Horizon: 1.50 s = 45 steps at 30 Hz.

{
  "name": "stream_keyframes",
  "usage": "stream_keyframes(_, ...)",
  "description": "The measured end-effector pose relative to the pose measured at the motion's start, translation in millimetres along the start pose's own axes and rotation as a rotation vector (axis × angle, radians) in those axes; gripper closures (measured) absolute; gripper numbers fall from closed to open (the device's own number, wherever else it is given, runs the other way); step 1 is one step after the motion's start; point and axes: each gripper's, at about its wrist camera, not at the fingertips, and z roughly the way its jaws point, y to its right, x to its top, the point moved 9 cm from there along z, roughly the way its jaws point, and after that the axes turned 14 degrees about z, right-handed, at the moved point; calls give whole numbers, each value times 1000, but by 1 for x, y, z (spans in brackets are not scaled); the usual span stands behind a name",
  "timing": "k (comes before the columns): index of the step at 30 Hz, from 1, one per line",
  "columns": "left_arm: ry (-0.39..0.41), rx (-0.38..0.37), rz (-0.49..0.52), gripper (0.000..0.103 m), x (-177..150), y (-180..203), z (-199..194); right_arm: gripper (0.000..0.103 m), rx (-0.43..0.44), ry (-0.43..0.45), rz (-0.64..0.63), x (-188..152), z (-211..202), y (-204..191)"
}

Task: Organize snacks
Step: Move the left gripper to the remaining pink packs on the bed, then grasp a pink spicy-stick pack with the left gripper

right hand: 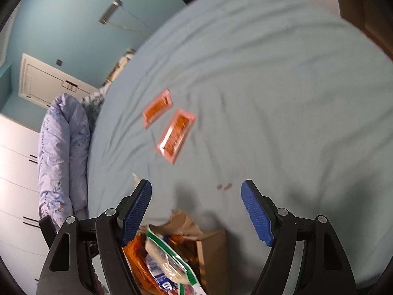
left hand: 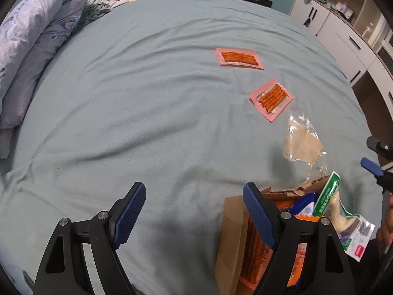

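With both tongs, left gripper (left hand: 194, 213) and right gripper (right hand: 196, 211), agape and empty: approach nearer pink-edged packet of orange sticks (left hand: 271, 99) flat, pinch along edge, carry to torn brown cardboard box (left hand: 232, 236).

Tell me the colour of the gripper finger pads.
Dark blue, textured pads, clearest in the left wrist view.

Pale blue sheet (left hand: 147, 98), pink packets (left hand: 238, 58) of orange sticks, lilac floral duvet (left hand: 32, 49).

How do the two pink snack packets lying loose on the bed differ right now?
The farther pink packet lies nearly square to the left wrist view; the nearer pink packet lies diagonal, closer to the brown cardboard box. Both lie flat on the bedsheet, showing orange sticks.
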Motion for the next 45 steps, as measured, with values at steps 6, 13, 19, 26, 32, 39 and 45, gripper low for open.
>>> stream_keyframes(6,-12,25,18,20,4,1,11,28,-25,-53,24,22,15,0)
stream_keyframes(13,6,70,49,19,21,-7,16,28,-33,-119,42,69,39,6)
stream_keyframes(19,-39,49,15,17,49,-15,41,28,-29,-149,39,78,54,6)
stream_keyframes(26,-100,-34,-92,17,107,-15,99,28,-14,-134,2,90,64,2)
stream_keyframes(32,-110,-16,-99,17,160,-12,142,28,7,-161,-20,93,80,-6)
stream_keyframes(39,-144,79,78,14,225,14,190,28,-19,-187,10,100,93,8)
stream_keyframes(45,-117,219,316,0,268,37,214,28,-54,-208,28,105,106,17)
